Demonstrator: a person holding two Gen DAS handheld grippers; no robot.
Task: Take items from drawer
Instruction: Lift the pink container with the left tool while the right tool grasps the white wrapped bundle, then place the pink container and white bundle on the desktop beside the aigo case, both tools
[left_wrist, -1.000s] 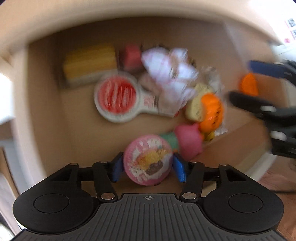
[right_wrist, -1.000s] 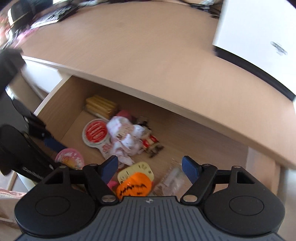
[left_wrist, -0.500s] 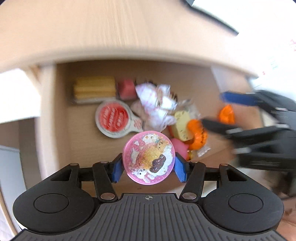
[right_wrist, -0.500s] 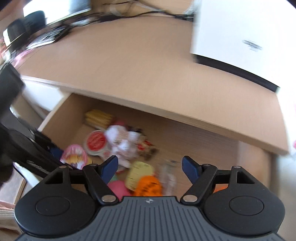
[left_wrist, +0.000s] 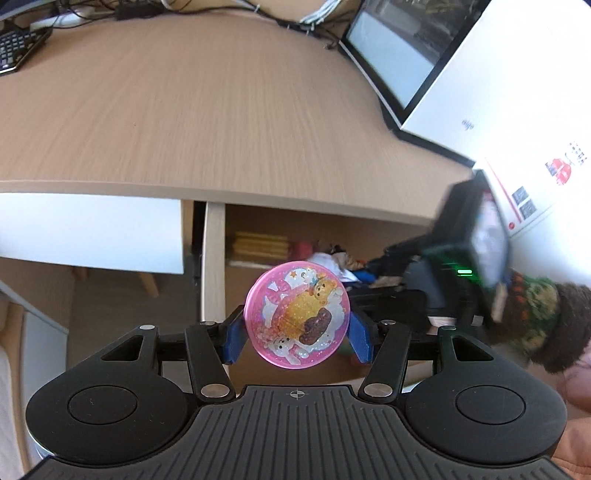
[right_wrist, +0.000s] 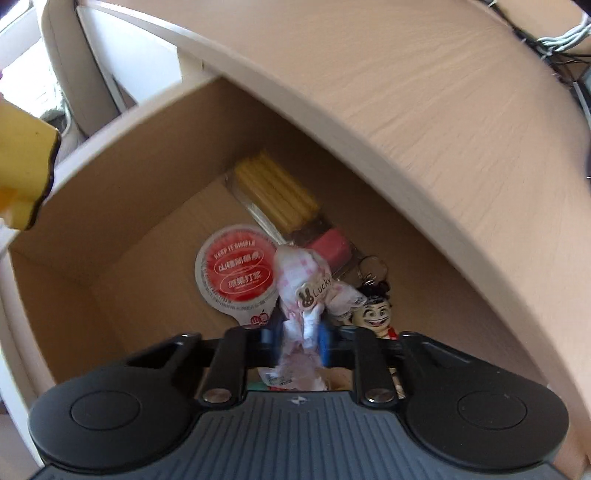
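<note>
Left tool (left_wrist: 297, 334) clamped on pink round tin (left_wrist: 297, 314), lifted clear of drawer (left_wrist: 213, 258), desk (left_wrist: 184, 110) ahead. Right tool (right_wrist: 301, 341) down inside drawer, pinched on pink-white fabric pouch (right_wrist: 301, 284). Left ahead of it: red-lidded cup (right_wrist: 238, 277), yellow sticks pack (right_wrist: 277, 194), keychain figure (right_wrist: 376, 312). Judged: task partway.

"KEEP IT SIMPLE" on red lid (right_wrist: 238, 273); "Lucky" on tag (right_wrist: 314, 292)

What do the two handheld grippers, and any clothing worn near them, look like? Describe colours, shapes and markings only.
The left gripper and the right gripper match: each has a black ribbed body, two round black discs, black linkage arms with silver pivot pins, blue finger pads and a small crosshair mark. The left wrist view shows a dark, fuzzy brown cuff with a green-and-orange knit pattern.
</note>
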